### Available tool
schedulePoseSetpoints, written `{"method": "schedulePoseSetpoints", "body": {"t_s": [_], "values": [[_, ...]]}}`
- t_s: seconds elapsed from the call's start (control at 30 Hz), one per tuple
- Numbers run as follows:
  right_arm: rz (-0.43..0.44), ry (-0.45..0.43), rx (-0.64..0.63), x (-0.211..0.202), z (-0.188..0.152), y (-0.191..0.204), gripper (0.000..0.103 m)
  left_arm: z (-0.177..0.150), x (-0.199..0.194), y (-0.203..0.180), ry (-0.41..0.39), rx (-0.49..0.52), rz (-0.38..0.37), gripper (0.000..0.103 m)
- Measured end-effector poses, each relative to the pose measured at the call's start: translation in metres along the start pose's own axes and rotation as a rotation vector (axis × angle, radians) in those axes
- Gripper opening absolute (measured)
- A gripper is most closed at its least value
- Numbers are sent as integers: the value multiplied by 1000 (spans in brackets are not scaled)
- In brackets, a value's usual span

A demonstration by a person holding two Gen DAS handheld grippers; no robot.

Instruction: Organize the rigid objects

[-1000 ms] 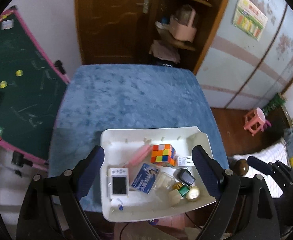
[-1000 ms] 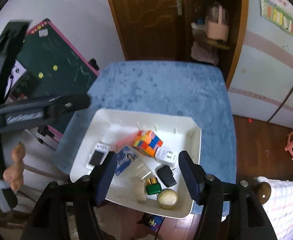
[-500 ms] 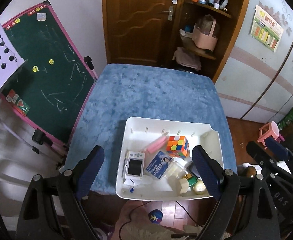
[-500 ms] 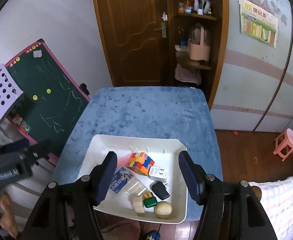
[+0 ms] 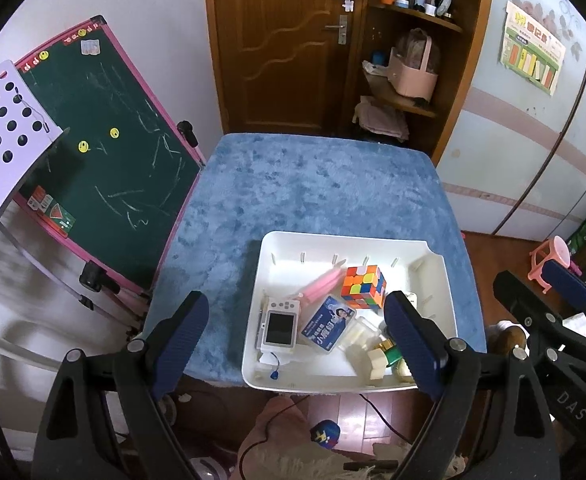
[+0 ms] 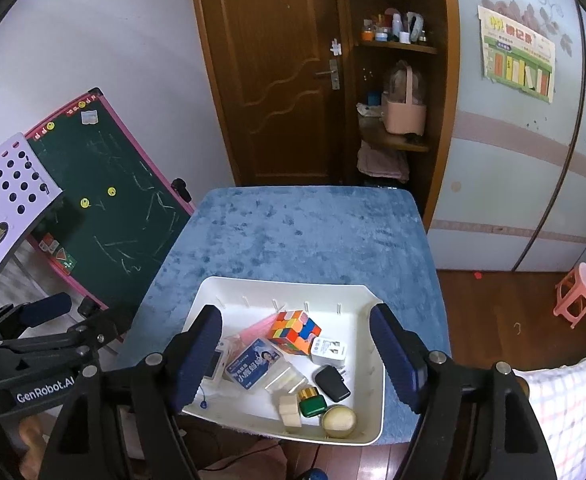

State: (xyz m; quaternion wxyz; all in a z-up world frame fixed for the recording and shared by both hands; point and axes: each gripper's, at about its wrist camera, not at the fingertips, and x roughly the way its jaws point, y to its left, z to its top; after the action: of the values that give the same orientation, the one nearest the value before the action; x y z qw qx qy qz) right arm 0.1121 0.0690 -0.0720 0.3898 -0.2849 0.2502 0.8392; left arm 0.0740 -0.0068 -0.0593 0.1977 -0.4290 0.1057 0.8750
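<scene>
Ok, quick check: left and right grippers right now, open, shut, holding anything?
Left gripper: open, holding nothing, above the white tray.
Right gripper: jaws opening, nothing between them, above the tray.

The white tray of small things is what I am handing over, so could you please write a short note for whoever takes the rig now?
Left claw: open, empty, held above the tray's near left side.
Right claw: jaws opening, nothing between them, held above the tray.
White tray: on the blue table cover, at its near edge.
In the tray: puzzle cube, white plug, black charger, blue card case, small white game console, green bottle, round tin.
Done: everything appears to sit in the tray, jumbled.
Left: any further sorting; nothing is held.
</scene>
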Motion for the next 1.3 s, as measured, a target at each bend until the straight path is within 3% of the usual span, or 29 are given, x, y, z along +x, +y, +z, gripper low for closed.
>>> {"method": "schedulePoseSetpoints", "body": {"t_s": [1.3], "values": [[-110, 20, 58, 13, 2, 10, 80, 16, 22, 3, 9, 74, -70, 91]]}}
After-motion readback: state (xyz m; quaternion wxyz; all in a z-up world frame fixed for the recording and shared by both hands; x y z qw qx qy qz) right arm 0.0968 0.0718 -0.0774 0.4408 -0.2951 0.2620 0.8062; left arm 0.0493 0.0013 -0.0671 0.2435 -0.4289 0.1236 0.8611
